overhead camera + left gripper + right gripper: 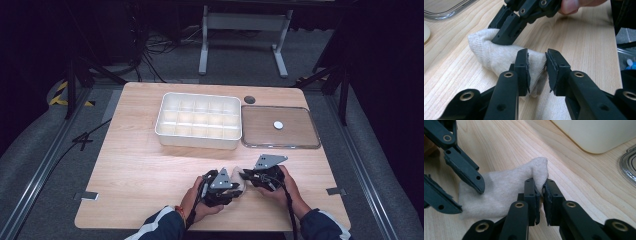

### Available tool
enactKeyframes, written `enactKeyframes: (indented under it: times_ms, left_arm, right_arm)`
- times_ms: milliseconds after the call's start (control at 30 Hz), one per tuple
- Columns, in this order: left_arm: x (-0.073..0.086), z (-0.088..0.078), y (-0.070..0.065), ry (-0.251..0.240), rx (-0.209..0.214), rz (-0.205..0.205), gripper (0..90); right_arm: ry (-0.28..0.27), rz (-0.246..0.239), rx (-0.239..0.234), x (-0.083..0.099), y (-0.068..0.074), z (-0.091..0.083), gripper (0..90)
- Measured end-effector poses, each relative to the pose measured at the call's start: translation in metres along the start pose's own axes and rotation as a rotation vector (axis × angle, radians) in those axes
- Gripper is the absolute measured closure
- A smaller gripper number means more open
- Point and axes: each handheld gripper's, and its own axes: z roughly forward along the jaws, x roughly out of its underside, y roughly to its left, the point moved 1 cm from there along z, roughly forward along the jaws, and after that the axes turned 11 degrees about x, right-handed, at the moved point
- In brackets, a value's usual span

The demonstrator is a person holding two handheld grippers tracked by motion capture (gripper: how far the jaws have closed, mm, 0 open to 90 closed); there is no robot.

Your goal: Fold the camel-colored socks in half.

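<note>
A beige sock [242, 184] lies near the front edge of the wooden table, between my two grippers. My left gripper [537, 67] has one end of the sock [491, 52] bunched between its pads, which press on the fabric from both sides. My right gripper [541, 192] is shut on the other end and pinches a fold of the sock [504, 190] that stands up above its jaws. From above, the left gripper [235, 191] and the right gripper [247, 176] point toward each other, almost touching. A hand holds each one.
A white tray [199, 137] with several empty compartments stands at the table's middle back. Right of it lies a clear flat lid [280, 145] with a small white disc [278, 125] on it. A dark round hole [249, 99] sits behind them.
</note>
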Motion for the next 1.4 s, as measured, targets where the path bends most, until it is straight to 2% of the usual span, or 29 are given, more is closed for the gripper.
enactKeyframes:
  times_ms: [233,300,333,367,433,467,533,633,700,733,767,800,867,933,1000,1100,1267,1300,1333,1400]
  left_arm:
    - [0.003,0.002,0.001,-0.009,-0.011,0.0,73.9]
    - [0.003,0.002,0.002,-0.008,-0.01,0.008,74.6]
    - [0.003,0.003,0.002,-0.016,-0.007,-0.002,75.0]
    - [0.004,0.002,0.002,-0.01,-0.007,-0.007,75.1]
    - [0.004,0.002,0.003,-0.005,-0.002,-0.013,75.4]
    - [0.004,0.002,0.003,-0.005,-0.002,-0.014,75.6]
    - [0.004,0.002,0.003,-0.017,0.002,-0.018,75.8]
    - [0.004,0.002,0.004,-0.013,0.007,-0.014,76.1]
    - [0.004,0.003,0.003,-0.017,0.004,-0.017,76.3]
    - [0.004,0.003,0.003,-0.017,0.004,-0.017,76.5]
    - [0.004,0.002,0.004,-0.013,0.002,-0.012,76.7]
    - [0.004,0.002,0.004,-0.013,0.002,-0.012,76.9]
    - [0.004,0.002,0.004,-0.014,0.0,-0.017,77.0]
    - [0.004,0.003,0.004,-0.01,0.0,-0.004,77.0]
    - [0.004,0.002,0.004,-0.007,-0.002,-0.001,77.0]
    - [0.004,0.003,0.005,-0.011,0.0,-0.004,77.0]
    - [0.004,0.002,0.005,-0.011,0.001,-0.008,77.1]
    - [0.004,0.002,0.005,-0.002,0.0,-0.011,77.0]
    - [0.004,0.003,0.005,-0.014,0.002,-0.016,77.3]
    - [0.004,0.002,0.005,-0.011,-0.001,-0.016,77.3]
  right_arm:
    - [0.02,-0.005,0.035,0.0,-0.001,-0.002,80.7]
    - [0.029,-0.008,0.065,-0.001,-0.003,-0.004,84.0]
    - [0.033,-0.006,0.091,-0.001,-0.005,-0.005,84.4]
    - [0.026,0.015,0.106,-0.001,-0.009,-0.007,84.4]
    - [-0.03,0.071,0.089,-0.005,-0.012,-0.014,83.8]
    - [-0.049,0.072,0.09,-0.008,-0.011,-0.017,83.2]
    - [-0.116,0.046,0.057,-0.018,-0.003,-0.021,82.0]
    - [-0.139,-0.023,0.029,-0.027,0.012,-0.014,80.6]
    - [-0.097,-0.036,0.012,-0.028,0.017,-0.004,81.2]
    - [-0.097,-0.036,0.012,-0.028,0.017,-0.004,81.2]
    - [-0.064,-0.035,0.019,-0.024,0.017,0.005,81.7]
    - [-0.064,-0.035,0.019,-0.024,0.017,0.005,81.7]
    - [-0.048,-0.008,0.018,-0.021,0.011,0.009,83.2]
    - [-0.025,-0.011,0.05,-0.02,0.009,0.01,83.4]
    - [-0.022,0.01,0.046,-0.017,0.006,0.01,83.5]
    - [-0.013,0.017,0.055,-0.016,0.005,0.01,83.7]
    - [0.021,0.029,0.093,-0.012,-0.002,0.007,84.2]
    - [0.031,0.044,0.103,-0.01,-0.006,0.006,85.3]
    - [0.036,0.052,0.114,-0.009,-0.008,0.006,84.9]
    - [0.02,0.084,0.109,-0.007,-0.014,0.0,82.4]
